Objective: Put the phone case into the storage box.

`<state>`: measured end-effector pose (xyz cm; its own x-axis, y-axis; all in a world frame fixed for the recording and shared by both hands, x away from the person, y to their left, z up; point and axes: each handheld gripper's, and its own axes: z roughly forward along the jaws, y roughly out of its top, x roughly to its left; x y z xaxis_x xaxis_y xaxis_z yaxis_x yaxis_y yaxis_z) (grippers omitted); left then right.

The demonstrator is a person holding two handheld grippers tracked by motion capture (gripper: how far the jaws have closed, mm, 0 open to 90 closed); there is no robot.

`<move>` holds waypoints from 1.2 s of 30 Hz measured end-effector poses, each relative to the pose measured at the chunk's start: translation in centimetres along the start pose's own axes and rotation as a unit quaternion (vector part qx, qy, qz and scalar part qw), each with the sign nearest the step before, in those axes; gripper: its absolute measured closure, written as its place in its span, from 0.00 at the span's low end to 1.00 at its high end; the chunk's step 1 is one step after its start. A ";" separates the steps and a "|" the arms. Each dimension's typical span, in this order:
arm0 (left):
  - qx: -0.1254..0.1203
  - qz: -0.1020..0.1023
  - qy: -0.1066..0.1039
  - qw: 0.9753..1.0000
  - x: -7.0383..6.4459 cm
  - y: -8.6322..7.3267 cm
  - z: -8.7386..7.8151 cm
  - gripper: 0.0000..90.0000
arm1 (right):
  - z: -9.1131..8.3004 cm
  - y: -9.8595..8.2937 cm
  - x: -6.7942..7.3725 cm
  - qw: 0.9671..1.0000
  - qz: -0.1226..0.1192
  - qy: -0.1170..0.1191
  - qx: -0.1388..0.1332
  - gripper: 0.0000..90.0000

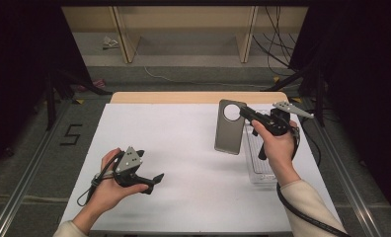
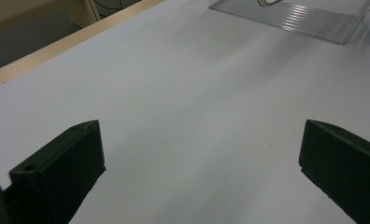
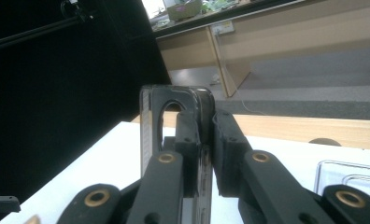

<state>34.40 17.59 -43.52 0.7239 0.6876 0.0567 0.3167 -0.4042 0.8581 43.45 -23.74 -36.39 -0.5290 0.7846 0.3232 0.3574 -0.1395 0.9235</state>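
One white-covered table (image 1: 183,163) with a bare wooden strip along its far edge. On it stands one clear, ribbed plastic tray (image 1: 257,165), rectangular, at the right side just in front of the person's right hand. In the high view nothing can be made out inside the tray; its interior is partly hidden by the hand and gripper, so its contents cannot be confirmed in full.

One grey, flat, rectangular phone case with a large round opening near its top (image 1: 230,127). It is lifted off the table, upright, just left of the tray and slightly over its near-left edge. In the right gripper view the case (image 3: 150,121) is seen edge-on, standing vertically between the jaws.

Two handheld black two-jaw grippers, one per hand.

Right gripper (image 1: 247,113): clamped on the top edge of the case, beside the round opening. In the right gripper view the right gripper (image 3: 205,154) has its jaws drawn narrow with the case wall pinched between the pads.

Left gripper (image 1: 156,178): held low over the near-left part of the table, well apart from the case and tray, pointing toward the right. In the left gripper view the left gripper (image 2: 199,158) has its jaws spread wide with nothing between them, bare white surface beneath, and the tray (image 2: 309,21) at the far end of the view.
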 end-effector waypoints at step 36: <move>-0.001 0.000 0.003 1.000 0.1 0.1 -0.1 0.00 | -0.8 0.8 -1.0 1.000 0.004 -0.012 -0.012 0.92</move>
<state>34.44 17.68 -43.43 0.7204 0.6911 0.0588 0.3158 -0.4023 0.8593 43.64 -25.14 -35.76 -0.5076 0.7979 0.3251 0.3428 -0.1592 0.9258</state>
